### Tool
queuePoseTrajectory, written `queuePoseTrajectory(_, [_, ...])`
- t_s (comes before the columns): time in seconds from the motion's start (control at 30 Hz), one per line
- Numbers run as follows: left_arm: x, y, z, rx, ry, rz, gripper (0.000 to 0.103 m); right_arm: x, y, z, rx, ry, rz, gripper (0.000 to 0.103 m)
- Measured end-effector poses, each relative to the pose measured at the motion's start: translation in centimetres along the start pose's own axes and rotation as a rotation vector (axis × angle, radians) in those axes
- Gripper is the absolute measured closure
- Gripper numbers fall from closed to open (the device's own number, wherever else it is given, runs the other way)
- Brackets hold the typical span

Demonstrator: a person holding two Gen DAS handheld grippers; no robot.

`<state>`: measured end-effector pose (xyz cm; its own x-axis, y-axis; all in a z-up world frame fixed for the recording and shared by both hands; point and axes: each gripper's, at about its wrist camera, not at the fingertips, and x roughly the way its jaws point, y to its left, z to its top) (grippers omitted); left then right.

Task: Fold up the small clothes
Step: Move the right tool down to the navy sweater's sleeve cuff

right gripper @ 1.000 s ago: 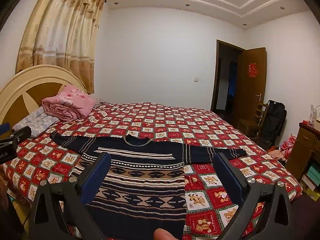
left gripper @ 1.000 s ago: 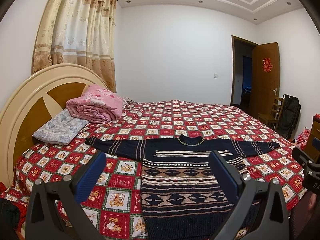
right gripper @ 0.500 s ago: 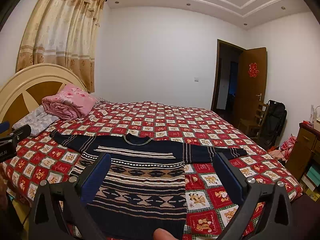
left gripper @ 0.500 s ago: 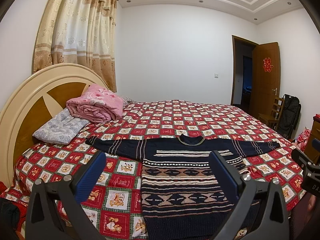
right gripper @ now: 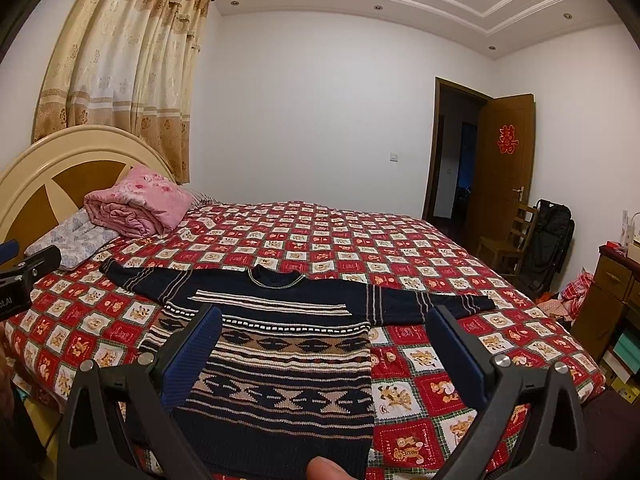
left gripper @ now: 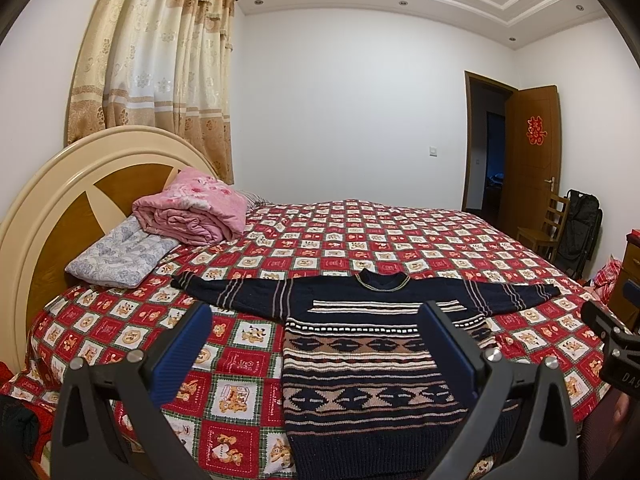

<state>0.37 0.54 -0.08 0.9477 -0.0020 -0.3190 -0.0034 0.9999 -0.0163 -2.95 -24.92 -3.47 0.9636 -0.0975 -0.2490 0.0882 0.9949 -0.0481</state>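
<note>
A small navy sweater (left gripper: pixel 360 356) with tan and white knit bands lies flat on the red checked bedspread (left gripper: pixel 360 240), sleeves spread to both sides, hem toward me. It also shows in the right wrist view (right gripper: pixel 288 360). My left gripper (left gripper: pixel 316 316) is open and empty, held above the near edge of the bed in front of the sweater's left half. My right gripper (right gripper: pixel 326 318) is open and empty, above the sweater's right half. Neither touches the cloth.
A folded pink quilt (left gripper: pixel 192 212) and a grey-blue pillow (left gripper: pixel 120 256) lie by the round headboard (left gripper: pixel 60 208) at the left. A wooden chair (right gripper: pixel 508 236), a black bag (right gripper: pixel 552 240) and a cabinet (right gripper: pixel 612 292) stand right of the bed. The door (right gripper: pixel 508 168) is open.
Both grippers have barely drifted. The sweater has not moved and both grippers stay open.
</note>
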Motion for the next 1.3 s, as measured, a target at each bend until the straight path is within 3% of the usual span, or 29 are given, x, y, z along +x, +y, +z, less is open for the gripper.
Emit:
queuePoseTrajectory(0.7, [1.1, 0.0, -0.6, 0.001, 0.022, 0.01, 0.0, 1.7, 0.3, -0.7, -0.01, 0.043, 0.013, 0.001])
queuePoseTrajectory(0.97, [3.8, -0.5, -2.1, 0.018, 0.071, 0.038, 0.0, 5.7, 0.0, -3.3, 0.031, 0.156, 0.146, 0.001])
queuePoseTrajectory(1.3, [10.3, -2.3, -6.5, 0.081, 0.214, 0.059, 0.0, 13.1, -3.9, -7.6, 0.11, 0.302, 0.115, 0.002])
